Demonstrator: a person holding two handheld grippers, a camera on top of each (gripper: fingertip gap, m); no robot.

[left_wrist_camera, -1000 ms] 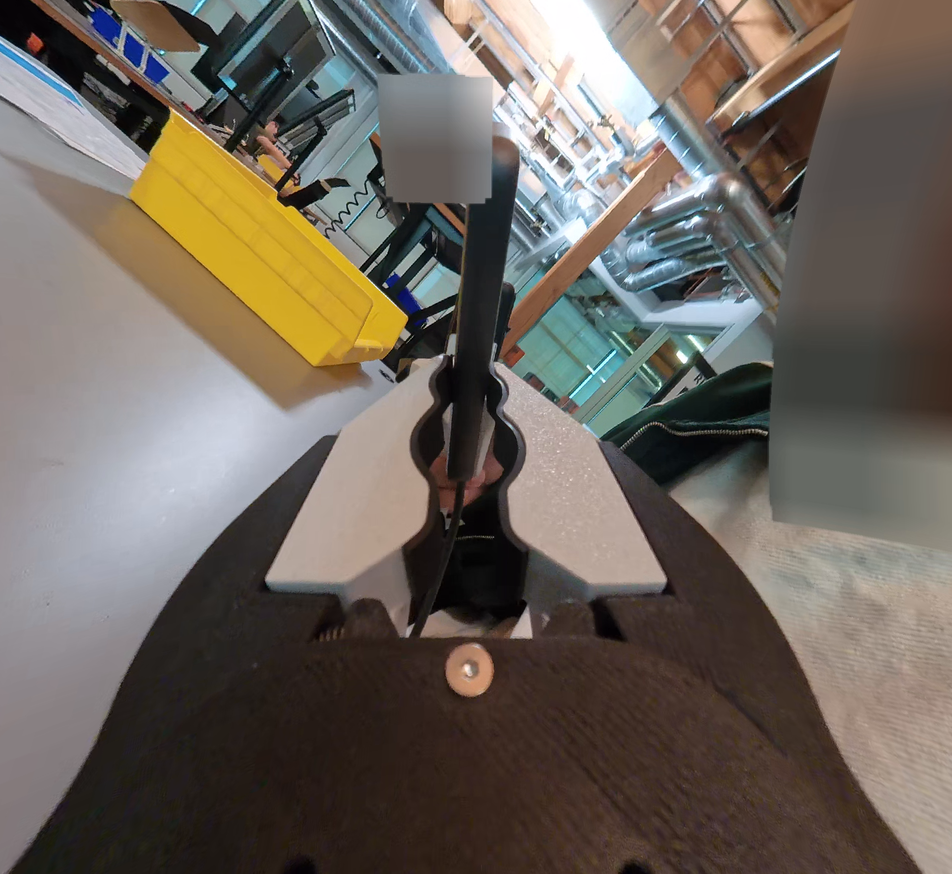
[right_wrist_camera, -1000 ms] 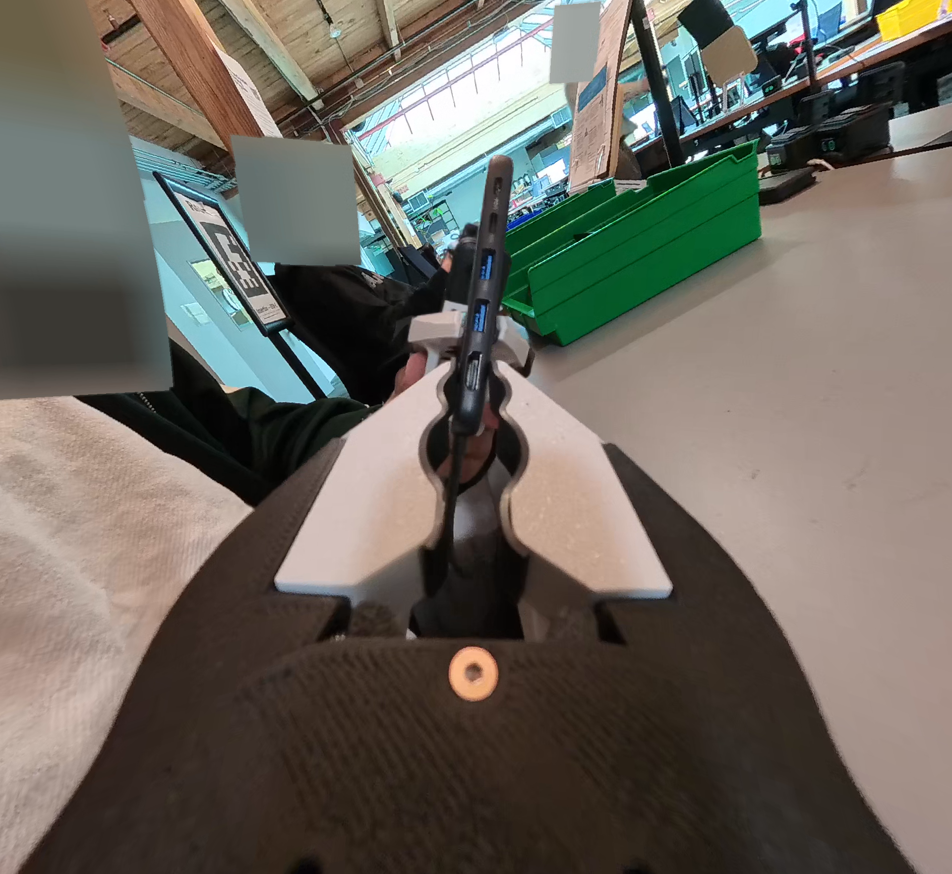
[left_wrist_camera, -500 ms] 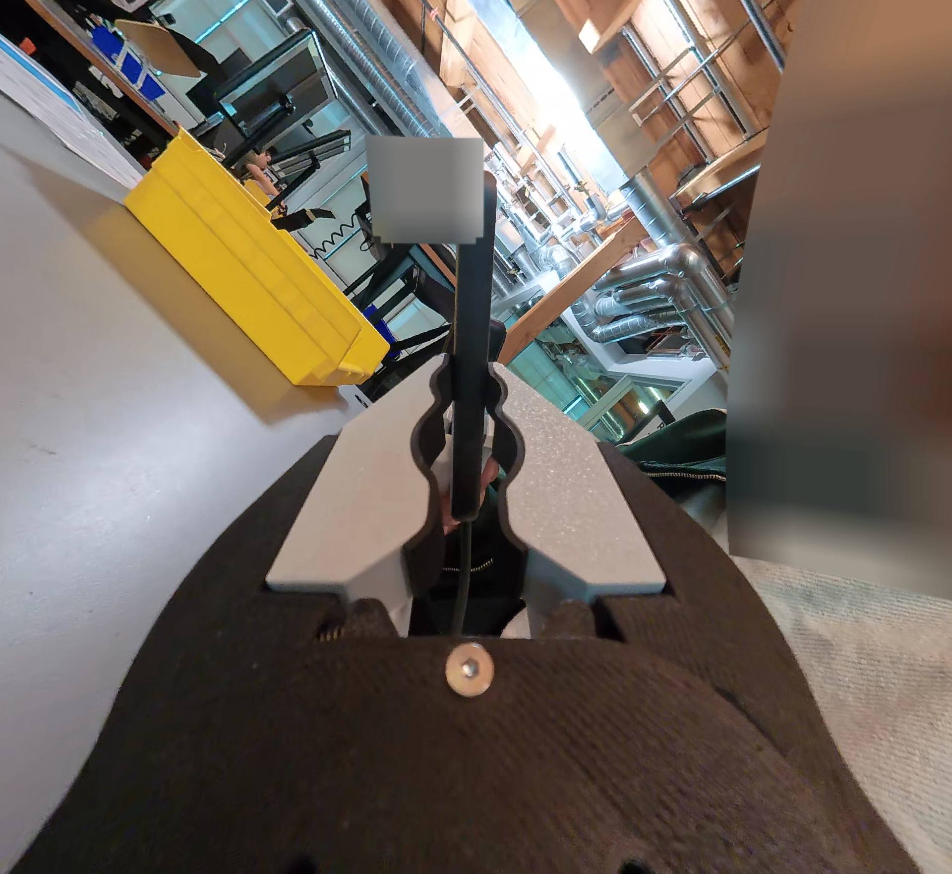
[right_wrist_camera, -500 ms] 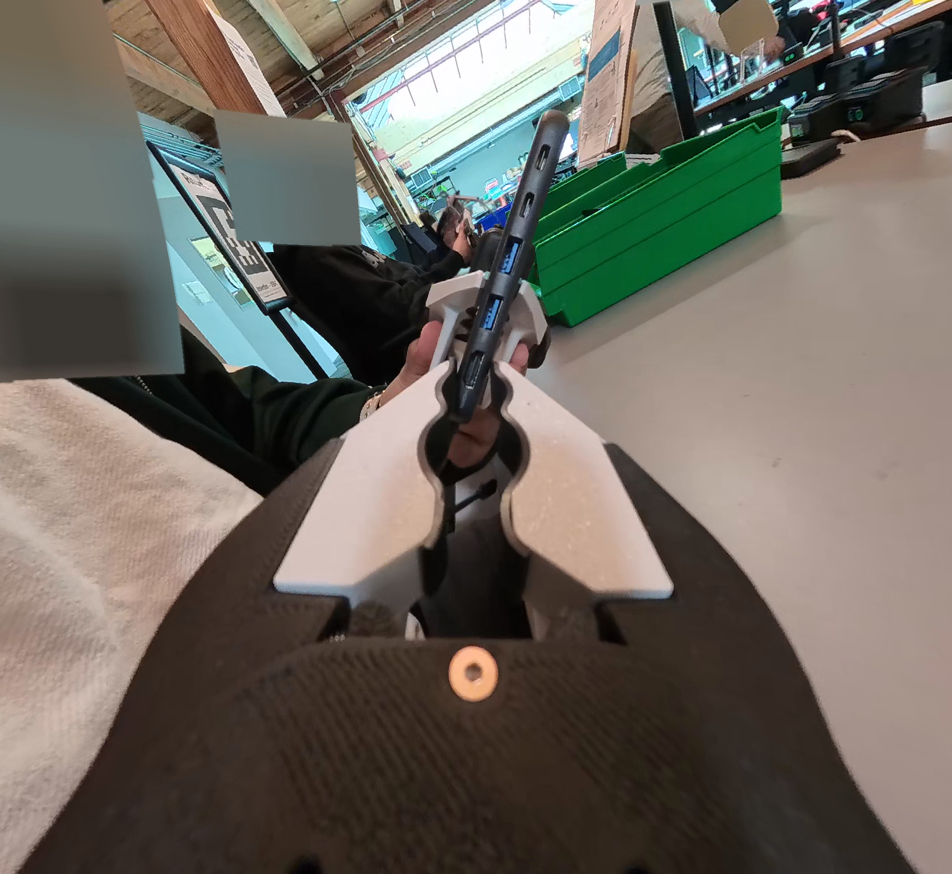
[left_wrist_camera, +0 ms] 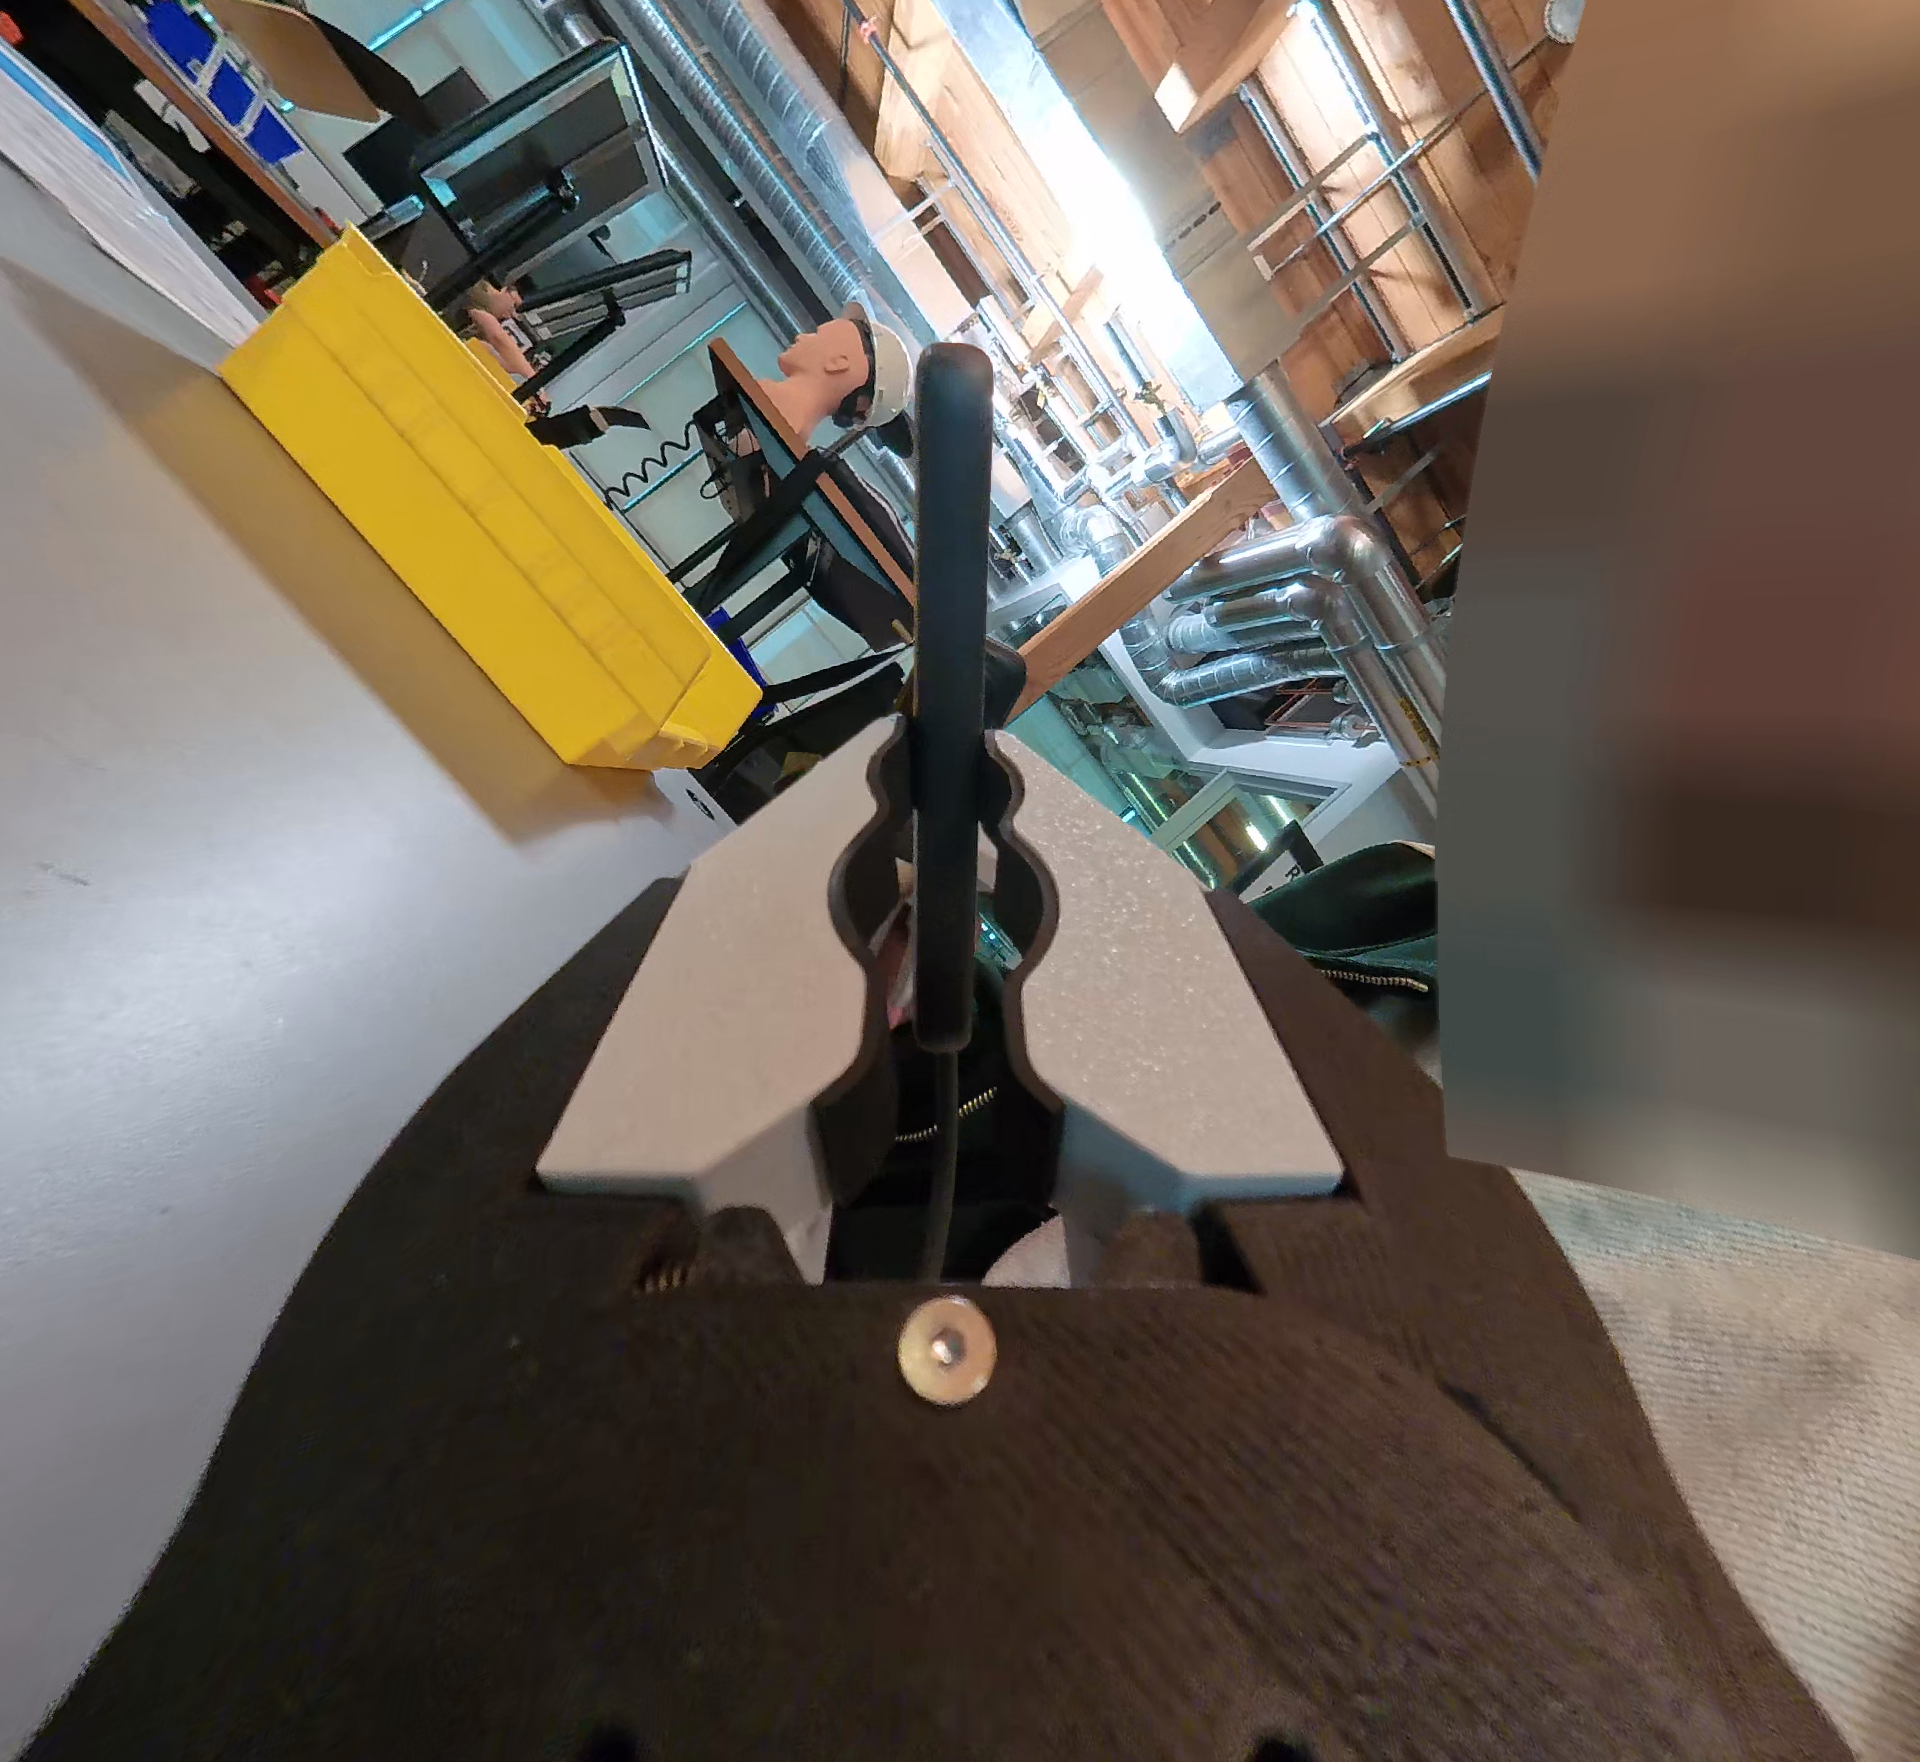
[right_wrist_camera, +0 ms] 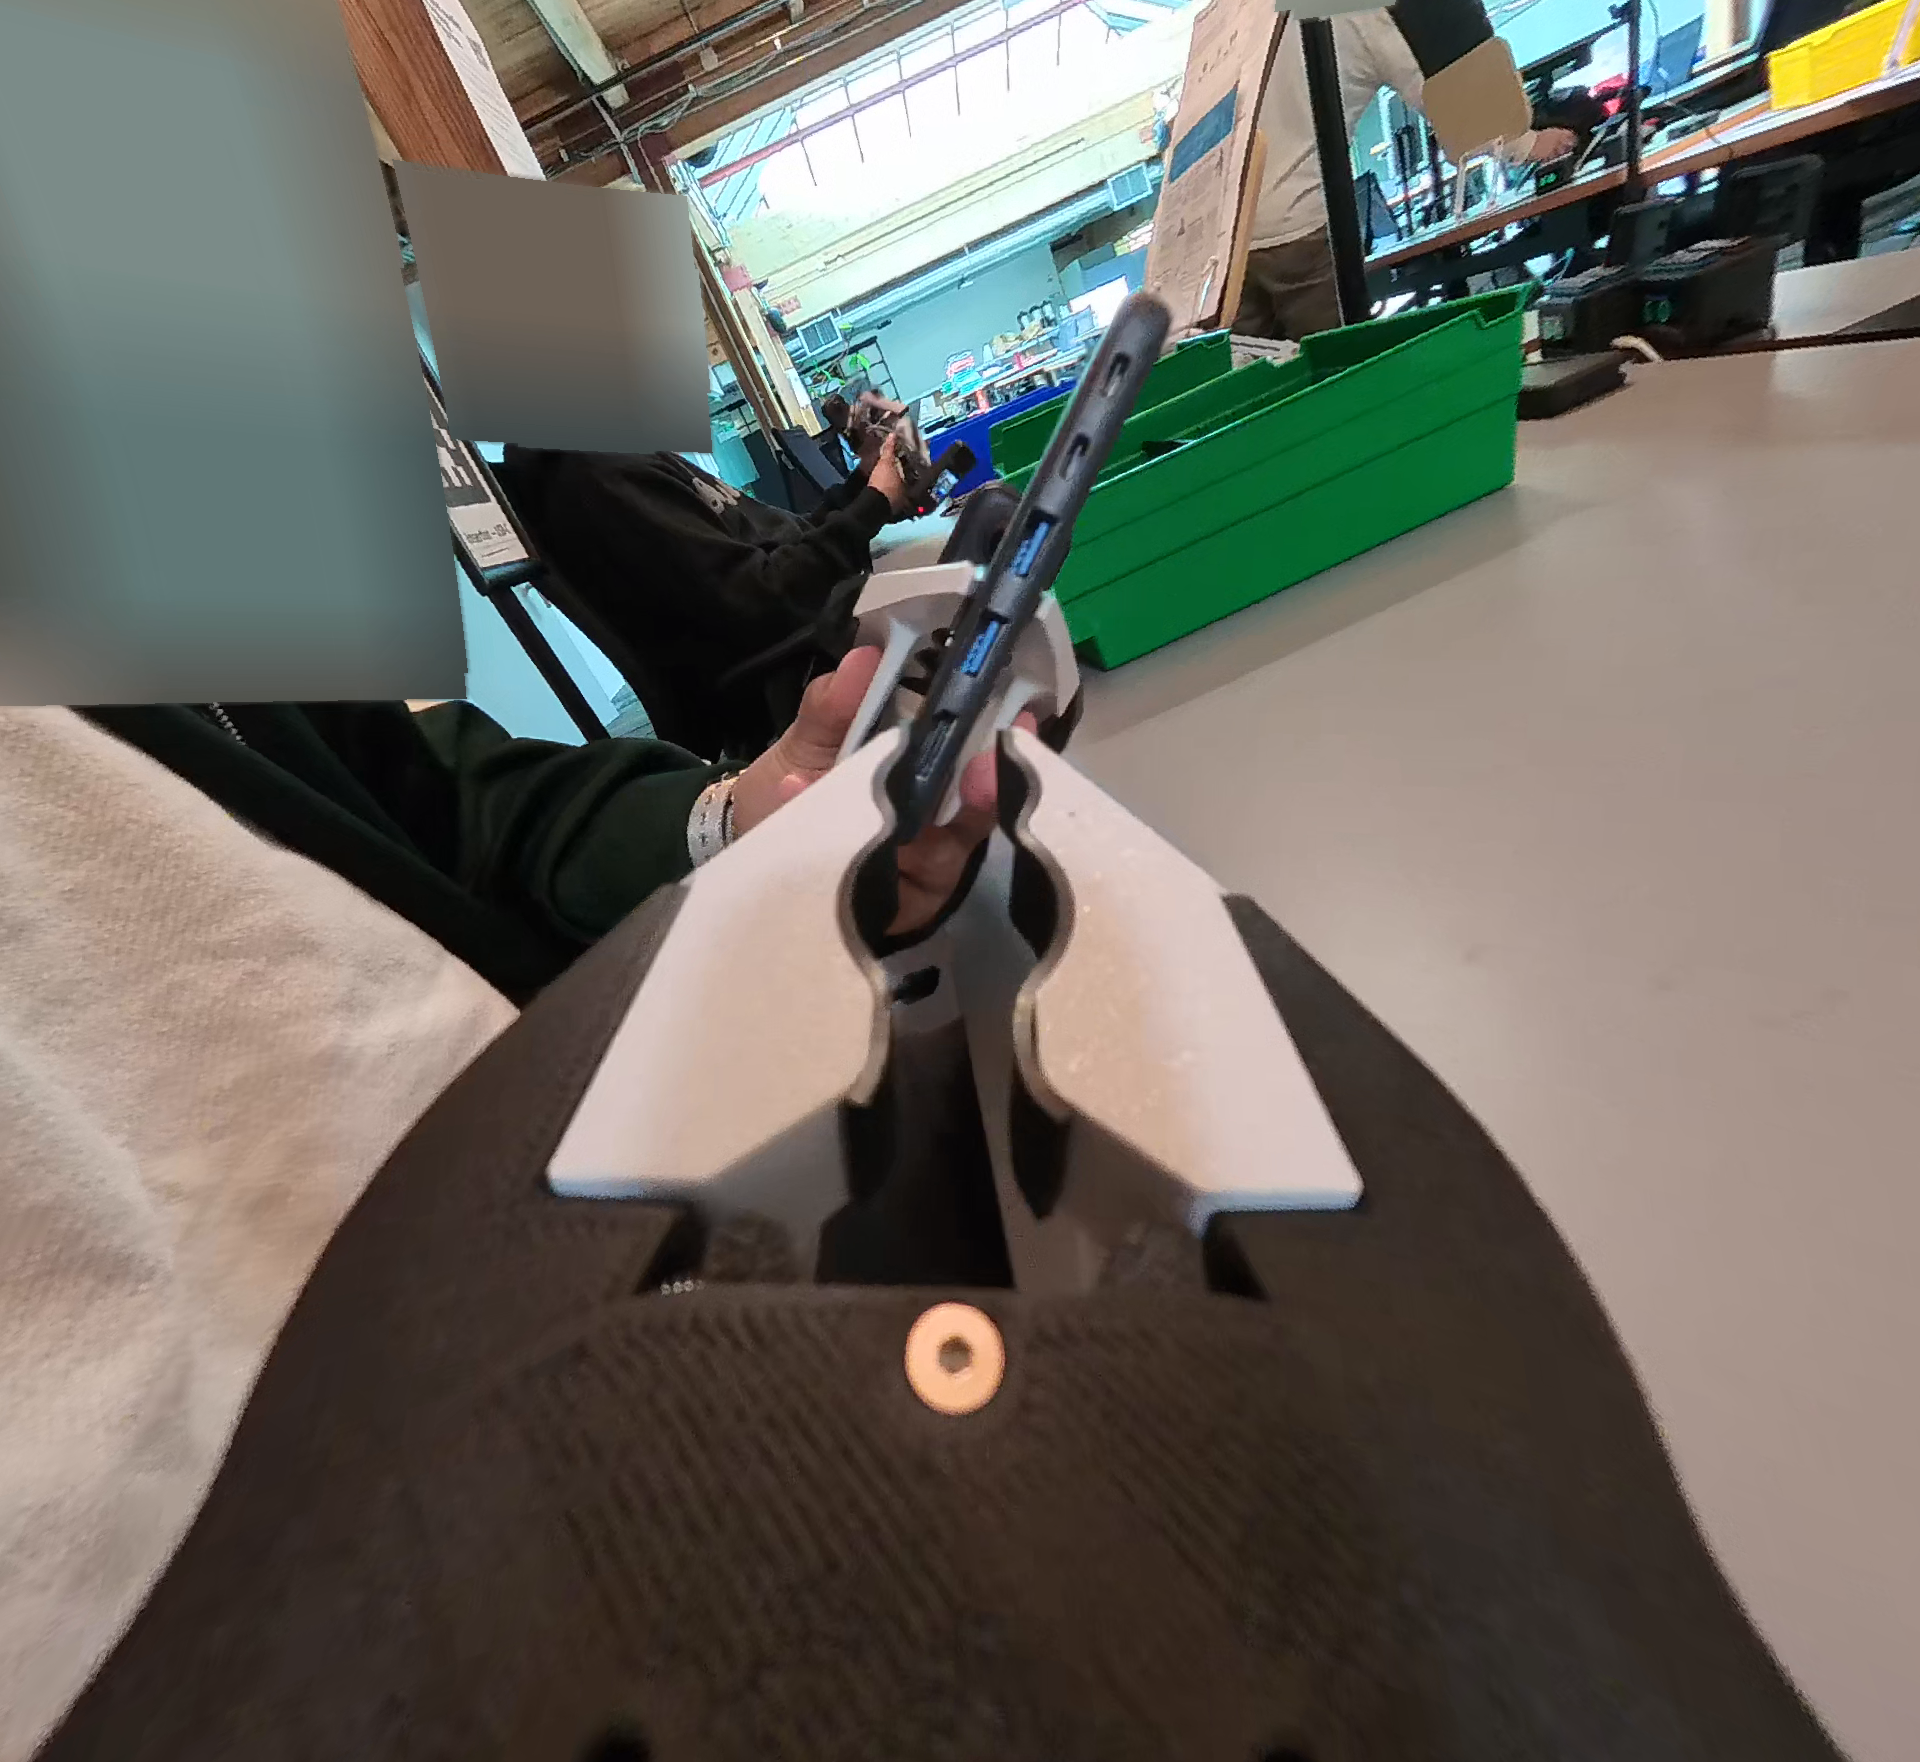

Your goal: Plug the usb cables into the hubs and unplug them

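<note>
A slim black USB hub (left_wrist_camera: 951,569) stands upright between the fingertips of my left gripper (left_wrist_camera: 951,736), which is shut on it. Its thin black cable (left_wrist_camera: 943,1151) hangs down between the jaws. In the right wrist view the same hub (right_wrist_camera: 1049,507) leans to the right and shows its port edge with two blue sockets. The left gripper (right_wrist_camera: 977,632) clamps it there, held by a hand (right_wrist_camera: 821,756). My right gripper (right_wrist_camera: 951,756) faces the hub's lower end with its jaws a little apart and nothing in them. No loose USB plug shows.
A yellow bin (left_wrist_camera: 468,507) sits on the grey table (left_wrist_camera: 208,881) to the left. A green bin (right_wrist_camera: 1299,455) stands on the table (right_wrist_camera: 1507,777) at the far right. A seated person in black (right_wrist_camera: 665,569) is behind. White cloth (right_wrist_camera: 156,985) fills the near left.
In the right wrist view the hub has tilted from upright to leaning right, and its lower end has moved up to the right fingertips. The left gripper still holds it.
</note>
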